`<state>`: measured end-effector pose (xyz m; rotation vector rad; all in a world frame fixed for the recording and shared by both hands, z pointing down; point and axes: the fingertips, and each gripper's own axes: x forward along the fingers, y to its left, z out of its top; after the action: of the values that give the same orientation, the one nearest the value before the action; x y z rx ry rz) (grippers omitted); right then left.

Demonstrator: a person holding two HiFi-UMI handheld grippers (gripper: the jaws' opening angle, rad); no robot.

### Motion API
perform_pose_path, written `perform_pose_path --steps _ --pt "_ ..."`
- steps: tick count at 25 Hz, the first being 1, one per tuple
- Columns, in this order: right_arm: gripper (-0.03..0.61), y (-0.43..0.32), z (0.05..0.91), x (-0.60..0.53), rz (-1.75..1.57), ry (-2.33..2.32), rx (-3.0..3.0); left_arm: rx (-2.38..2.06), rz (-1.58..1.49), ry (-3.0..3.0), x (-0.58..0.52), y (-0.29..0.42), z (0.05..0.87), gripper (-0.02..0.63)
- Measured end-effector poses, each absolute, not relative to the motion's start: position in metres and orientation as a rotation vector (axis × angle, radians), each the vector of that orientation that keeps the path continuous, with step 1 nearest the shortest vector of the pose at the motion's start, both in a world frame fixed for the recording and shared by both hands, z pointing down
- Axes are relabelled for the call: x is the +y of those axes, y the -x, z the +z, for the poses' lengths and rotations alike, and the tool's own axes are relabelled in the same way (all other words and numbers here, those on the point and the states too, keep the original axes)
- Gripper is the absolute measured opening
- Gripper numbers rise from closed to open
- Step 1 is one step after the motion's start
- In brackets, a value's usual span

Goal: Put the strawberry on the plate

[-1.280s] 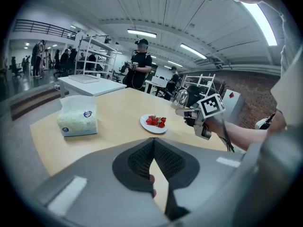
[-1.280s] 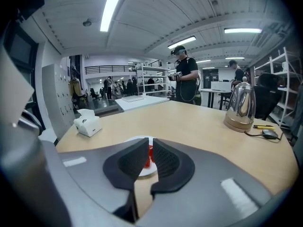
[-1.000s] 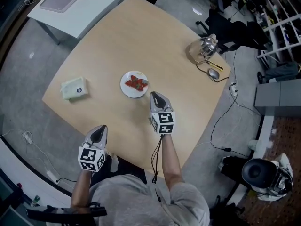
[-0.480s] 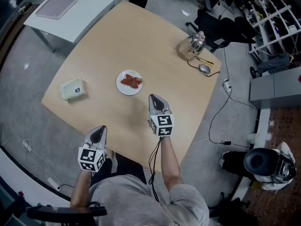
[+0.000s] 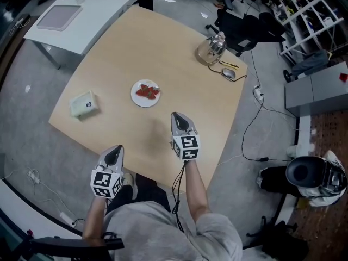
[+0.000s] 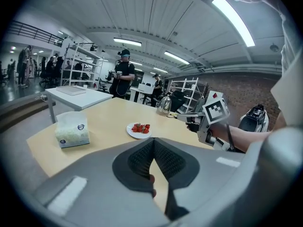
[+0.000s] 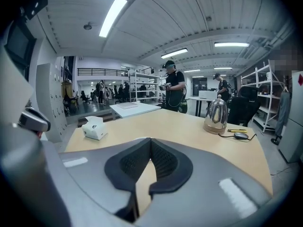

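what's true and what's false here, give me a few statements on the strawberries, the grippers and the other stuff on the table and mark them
1. The strawberries lie on the plate. True.
2. The right gripper holds a strawberry. False: its jaws are shut with nothing between them.
3. In the head view, the tissue box sits to the left of the plate, apart from it. True.
4. The kettle stands right beside the plate. False: it stands at the far corner of the table, near the mouse.
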<state>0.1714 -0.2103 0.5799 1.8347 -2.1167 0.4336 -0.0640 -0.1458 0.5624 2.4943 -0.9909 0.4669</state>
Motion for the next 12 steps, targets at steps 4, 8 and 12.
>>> perform_pose_path --steps 4,8,12 --pt "0.007 -0.171 0.569 -0.194 0.421 -1.874 -2.104 -0.965 0.465 -2.522 -0.137 0.065 0.556 0.02" --pt "0.006 -0.17 0.56 -0.176 0.409 -1.911 -2.09 -0.945 0.459 -2.55 -0.13 0.068 0.549 0.02" --pt "0.006 -0.169 0.551 -0.158 0.4 -1.953 -2.081 -0.934 0.455 -2.575 -0.122 0.072 0.543 0.02"
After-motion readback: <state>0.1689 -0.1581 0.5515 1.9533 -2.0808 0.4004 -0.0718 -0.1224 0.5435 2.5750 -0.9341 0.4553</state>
